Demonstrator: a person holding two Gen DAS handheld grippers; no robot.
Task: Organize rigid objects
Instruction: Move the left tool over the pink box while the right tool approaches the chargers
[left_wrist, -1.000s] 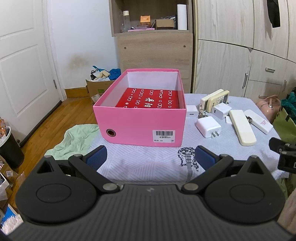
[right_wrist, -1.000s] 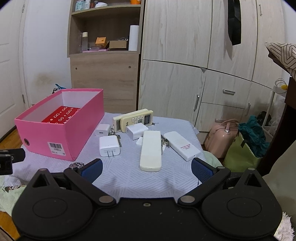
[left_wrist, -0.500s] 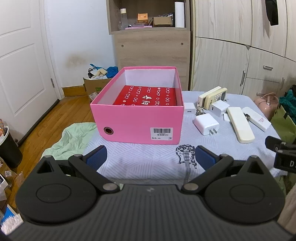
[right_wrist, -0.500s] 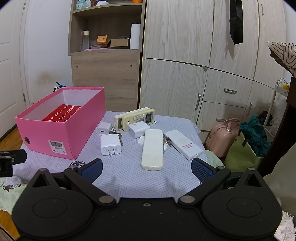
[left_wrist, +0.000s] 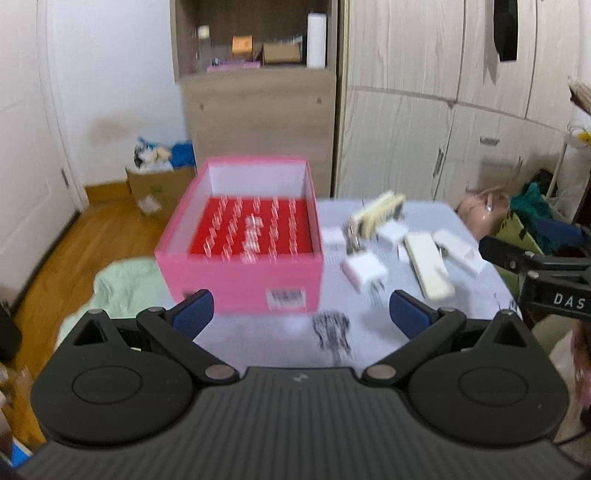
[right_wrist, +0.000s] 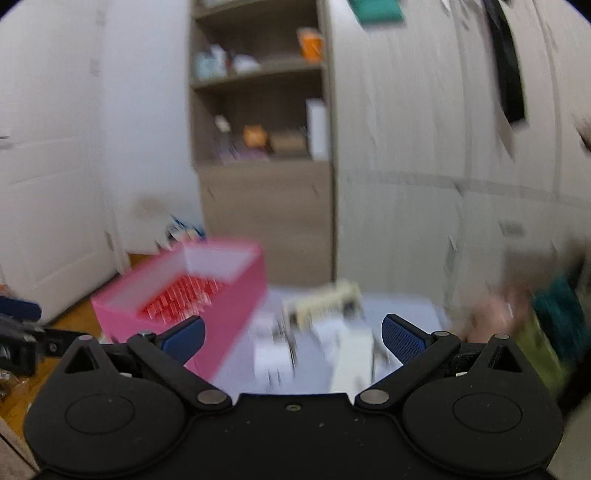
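An open pink box (left_wrist: 240, 280) with a red patterned item inside stands on the cloth-covered table (left_wrist: 369, 343). To its right lie a white plug charger (left_wrist: 364, 271), a long white remote (left_wrist: 426, 267), another white remote (left_wrist: 458, 249), two cream remotes (left_wrist: 378, 216) and small white adapters. My left gripper (left_wrist: 301, 314) is open and empty, above the table's near edge. My right gripper (right_wrist: 291, 336) is open and empty too; its view is blurred, showing the pink box (right_wrist: 229, 306) at left and the white items (right_wrist: 347, 350) between its fingers. The right gripper's body (left_wrist: 546, 273) shows at the left view's right edge.
A wooden shelf unit (left_wrist: 258, 110) and wardrobe doors (left_wrist: 424, 129) stand behind the table. A green cloth (left_wrist: 122, 284) hangs at the table's left. A cardboard box (left_wrist: 159, 184) sits on the wooden floor, with a pink bag (left_wrist: 484, 210) and green bag (left_wrist: 517, 229) at right.
Both grippers have risen and pulled back, so the box and white items look smaller and lower. The right view has tilted up sharply and blurred. Nothing on the table has moved.
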